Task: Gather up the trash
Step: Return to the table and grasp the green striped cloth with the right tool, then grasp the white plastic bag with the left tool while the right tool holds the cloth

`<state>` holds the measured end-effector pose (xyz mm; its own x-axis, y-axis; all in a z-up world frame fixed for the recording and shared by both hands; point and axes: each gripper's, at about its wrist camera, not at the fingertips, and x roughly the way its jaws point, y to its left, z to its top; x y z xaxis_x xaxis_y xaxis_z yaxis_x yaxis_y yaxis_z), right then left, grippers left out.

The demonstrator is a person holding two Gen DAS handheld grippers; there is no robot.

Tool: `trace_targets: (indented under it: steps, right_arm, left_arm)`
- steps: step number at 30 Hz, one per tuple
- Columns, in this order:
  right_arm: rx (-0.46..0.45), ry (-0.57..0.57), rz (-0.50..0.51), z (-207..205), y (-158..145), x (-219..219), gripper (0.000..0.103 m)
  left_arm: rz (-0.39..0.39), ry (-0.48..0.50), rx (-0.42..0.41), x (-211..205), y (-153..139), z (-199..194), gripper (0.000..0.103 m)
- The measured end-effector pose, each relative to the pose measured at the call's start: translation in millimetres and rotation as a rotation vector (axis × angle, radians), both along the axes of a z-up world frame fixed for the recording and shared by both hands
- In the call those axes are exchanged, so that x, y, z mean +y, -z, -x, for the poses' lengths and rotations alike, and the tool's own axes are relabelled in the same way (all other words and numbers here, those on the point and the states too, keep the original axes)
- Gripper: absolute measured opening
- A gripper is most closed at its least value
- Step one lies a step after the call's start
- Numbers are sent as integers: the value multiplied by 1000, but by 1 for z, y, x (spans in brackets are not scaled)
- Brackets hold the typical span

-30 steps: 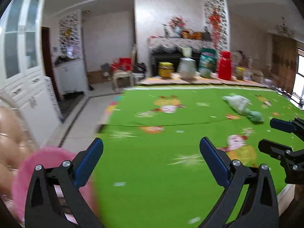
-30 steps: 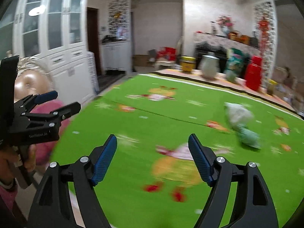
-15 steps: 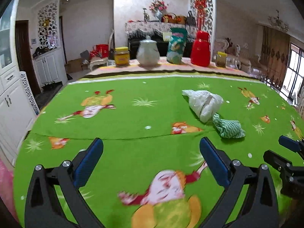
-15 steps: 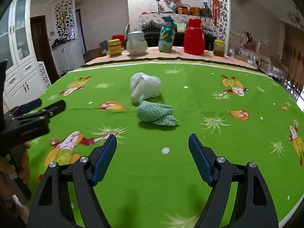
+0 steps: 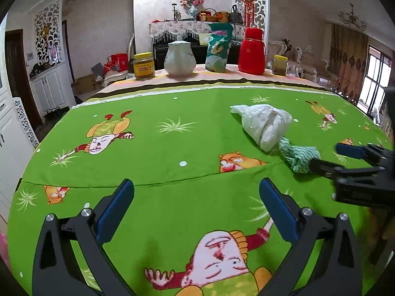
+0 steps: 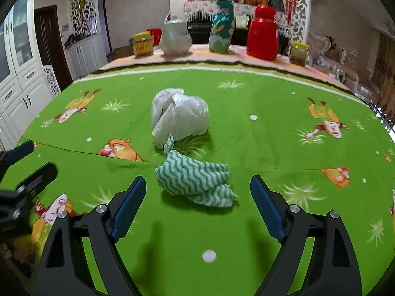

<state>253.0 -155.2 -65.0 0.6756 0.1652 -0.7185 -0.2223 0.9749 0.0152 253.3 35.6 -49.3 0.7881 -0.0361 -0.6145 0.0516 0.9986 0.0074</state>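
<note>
Worktop (image 6: 271, 135): covered w/ green cartoon-print cloth, crease running across it; striped cloth border at far edge.
On it, mid area: crumpled white plastic bag (image 6: 179, 117); green/white wavy-stripe rag (image 6: 195, 178), bunched, just nearside of bag, one end touching it.
Far edge, left to right: yellow-lid jar (image 6: 142, 44), white lidded pot (image 6: 175, 38), green printed pouch (image 6: 221, 34) upright, red flask (image 6: 263, 33), small yellow-lid jar (image 6: 298, 53).
</note>
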Motion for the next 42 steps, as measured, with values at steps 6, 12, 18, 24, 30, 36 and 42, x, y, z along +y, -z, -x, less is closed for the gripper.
trace_targets:
  steps: [6, 12, 18, 24, 30, 36, 42]
  right_arm:
    - [46, -3, 42, -22, 16, 15, 82]
    - [86, -17, 68, -27, 22, 20, 64]
    - [8, -7, 41, -1, 9, 14, 38]
    - [-83, 107, -86, 42, -18, -12, 38]
    - [-193, 240, -152, 54, -20, -44, 38]
    - [-221, 285, -160, 48, -22, -67, 38]
    - [-221, 362, -214, 45, -23, -105, 38]
  left_arm:
    - [-53, 39, -20, -14, -3, 8, 98]
    - [-18, 43, -29, -10, -8, 14, 98]
    - [5, 44, -7, -8, -6, 12, 98]
    - [-25, 41, -14, -11, -2, 12, 98]
    - [-61, 44, -24, -16, 0, 15, 98]
    - [8, 23, 5, -16, -5, 16, 98]
    - [-69, 80, 71, -72, -13, -21, 98]
